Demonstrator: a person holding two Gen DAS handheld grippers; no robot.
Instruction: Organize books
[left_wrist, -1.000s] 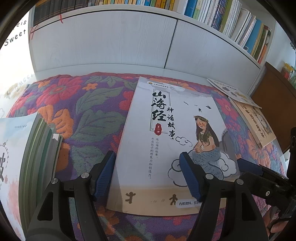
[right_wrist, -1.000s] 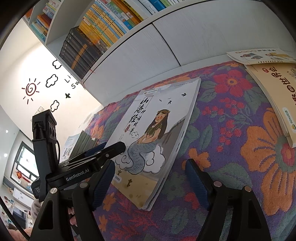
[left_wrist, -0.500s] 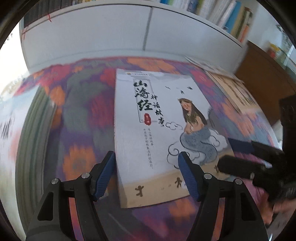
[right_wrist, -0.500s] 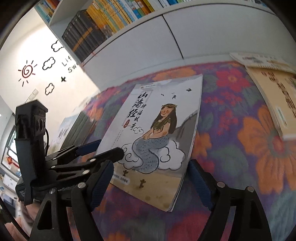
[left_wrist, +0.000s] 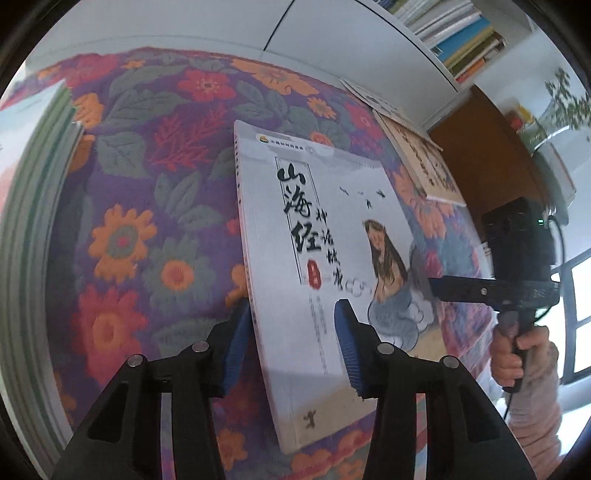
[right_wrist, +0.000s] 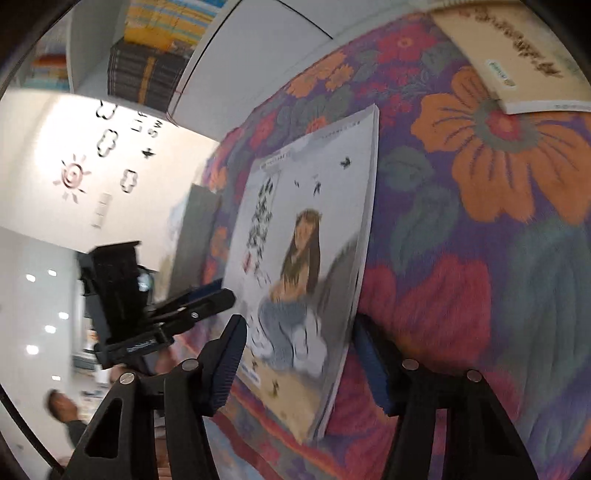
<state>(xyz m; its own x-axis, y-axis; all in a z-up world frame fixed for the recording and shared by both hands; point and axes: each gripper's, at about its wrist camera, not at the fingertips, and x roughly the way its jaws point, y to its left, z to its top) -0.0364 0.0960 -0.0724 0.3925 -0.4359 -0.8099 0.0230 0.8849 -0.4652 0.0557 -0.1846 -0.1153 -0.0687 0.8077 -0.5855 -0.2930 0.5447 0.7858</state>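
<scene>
A white book with a mermaid cover (left_wrist: 325, 266) lies on the flowered cloth (left_wrist: 155, 206), and the right wrist view shows the book (right_wrist: 295, 236) too. My left gripper (left_wrist: 291, 347) straddles its spine edge. The left pad (left_wrist: 236, 343) is against the spine and the right pad (left_wrist: 347, 350) is over the cover. These jaws are closing. My right gripper (right_wrist: 299, 363) straddles the page edge, one pad (right_wrist: 229, 362) over the cover and the other (right_wrist: 369, 365) just outside the pages. Its jaws are closing as well. Neither grip looks tight.
A tan book (left_wrist: 424, 162) and a thin booklet lie at the far right of the cloth. A stack of green-edged books (left_wrist: 29, 221) stands at the left. White cabinet doors under a bookshelf (left_wrist: 454, 37) are behind. A brown cabinet (left_wrist: 491, 155) is to the right. A person (right_wrist: 62, 410) stands in the room.
Both grippers have moved in over the book's near end and their jaws have narrowed. The left one has tipped down onto the spine edge. The right one has swung to the page edge.
</scene>
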